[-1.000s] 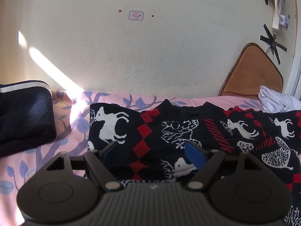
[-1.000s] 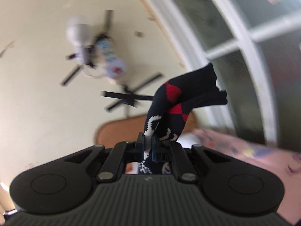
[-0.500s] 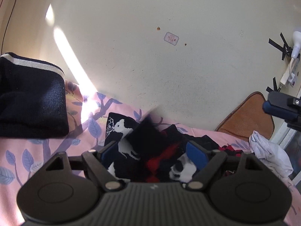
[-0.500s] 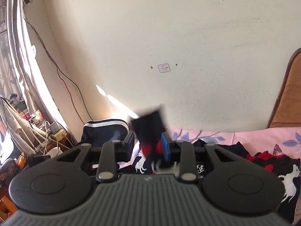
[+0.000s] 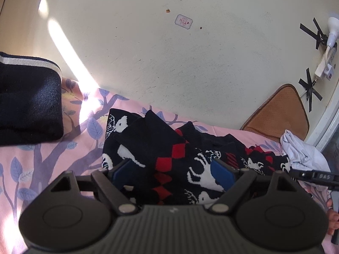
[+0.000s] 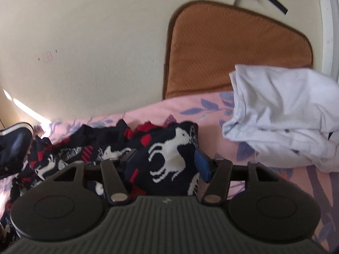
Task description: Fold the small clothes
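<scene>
A dark navy sweater (image 5: 190, 158) with white deer and red diamonds lies crumpled on the pink leaf-print bed sheet (image 5: 42, 169). One sleeve lies folded across its body. My left gripper (image 5: 171, 174) is open wide and low over the near edge, with the cloth spread between its blue pads (image 5: 222, 175). At the sweater's (image 6: 169, 158) right end, my right gripper (image 6: 167, 165) has its jaws opening. A humped fold showing a white deer stands between them, and I see no clamp on it.
A folded black garment with a white stripe (image 5: 27, 105) lies at the far left. A crumpled white garment (image 6: 286, 116) sits right of the sweater, in front of a brown cushion (image 6: 233, 48) leaning on the wall. A taped power strip (image 5: 324, 67) hangs on the wall.
The right gripper held a sleeve up high, swung it left over the sweater and let go. It then dropped to the sweater's right end. The sleeve now lies across the body.
</scene>
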Tool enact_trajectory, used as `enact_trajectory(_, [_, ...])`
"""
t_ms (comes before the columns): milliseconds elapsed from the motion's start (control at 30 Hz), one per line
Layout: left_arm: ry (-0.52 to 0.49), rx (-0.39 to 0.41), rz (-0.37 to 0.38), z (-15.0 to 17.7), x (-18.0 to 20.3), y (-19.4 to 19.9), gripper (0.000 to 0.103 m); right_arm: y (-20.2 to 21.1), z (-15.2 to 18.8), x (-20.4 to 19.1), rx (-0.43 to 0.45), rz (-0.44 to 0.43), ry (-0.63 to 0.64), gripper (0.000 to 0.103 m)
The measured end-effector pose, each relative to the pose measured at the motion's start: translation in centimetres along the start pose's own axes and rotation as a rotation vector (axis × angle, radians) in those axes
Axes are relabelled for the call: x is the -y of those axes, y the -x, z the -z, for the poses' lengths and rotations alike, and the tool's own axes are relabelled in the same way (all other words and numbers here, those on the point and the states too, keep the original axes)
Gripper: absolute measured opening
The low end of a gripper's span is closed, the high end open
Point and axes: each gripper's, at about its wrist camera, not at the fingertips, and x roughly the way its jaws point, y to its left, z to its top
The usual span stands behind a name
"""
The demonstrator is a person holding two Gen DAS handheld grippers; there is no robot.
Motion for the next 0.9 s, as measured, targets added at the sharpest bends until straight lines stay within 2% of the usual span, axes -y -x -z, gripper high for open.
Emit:
enact_trajectory(33, [0.005, 0.000, -0.003, 0.0, -0.1, -0.1, 0.082, -0.7, 0.1, 0.2, -0.025, 0.016, 0.001, 0.008])
enact_trajectory(67, [0.008, 0.000, -0.006, -0.1, -0.2, -0.1, 0.082, -1.1, 0.3, -0.3, -0.017, 0.044, 0.012, 0.003])
enact_trajectory(133, [0.009, -0.008, -0.018, -0.1, -0.3, -0.4, 0.082, -1.4, 0.6, -0.6, 0.048, 0.117, 0.037, 0.002])
enact_trajectory(200, [0.013, -0.020, -0.023, -0.1, -0.4, -0.6, 0.081, -2.0, 0.6, -0.3, 0.054, 0.202, 0.046, 0.003])
enact_trajectory(267, [0.016, -0.019, -0.023, -0.1, -0.4, -0.6, 0.081, -1.5, 0.7, -0.2, 0.062, 0.210, 0.057, 0.005])
enact_trajectory(367, [0.012, -0.022, -0.026, -0.1, -0.3, -0.6, 0.081, 1.6, 0.6, -0.3, 0.121, 0.068, 0.022, 0.013])
enact_trajectory(400, [0.009, -0.020, -0.025, -0.1, -0.2, -0.6, 0.081, 2.5, 0.5, -0.7, 0.130, 0.014, 0.031, 0.024])
enact_trajectory(433, [0.006, -0.020, -0.025, -0.1, -0.2, -0.6, 0.081, 3.1, 0.5, -1.1, 0.123, -0.035, 0.045, 0.043])
enact_trajectory(500, [0.003, -0.018, -0.025, -0.1, -0.1, -0.5, 0.081, 3.3, 0.3, -2.1, 0.081, -0.109, 0.073, 0.058])
enact_trajectory(600, [0.014, -0.006, -0.025, -0.3, -0.4, -0.2, 0.082, 2.0, 0.5, -3.0, -0.039, -0.200, 0.059, 0.056])
enact_trajectory(633, [0.023, 0.001, -0.026, -0.4, -0.6, 0.0, 0.082, 1.4, 0.9, -3.2, -0.113, -0.290, 0.036, 0.051])
enact_trajectory(667, [0.033, 0.011, -0.029, -0.5, -0.8, 0.3, 0.083, 1.3, 1.4, -3.7, -0.169, -0.363, 0.036, 0.050])
enact_trajectory(733, [0.052, 0.040, -0.038, -0.8, -1.2, 0.9, 0.083, 2.1, 3.1, -5.8, -0.250, -0.483, 0.143, 0.050])
enact_trajectory(833, [0.089, 0.073, -0.040, -1.3, -1.8, 1.7, 0.084, 3.8, 4.9, -8.5, -0.279, -0.526, 0.299, 0.050])
enact_trajectory(900, [0.108, 0.086, -0.044, -1.5, -2.0, 2.1, 0.084, 4.7, 4.4, -9.5, -0.236, -0.533, 0.335, 0.051])
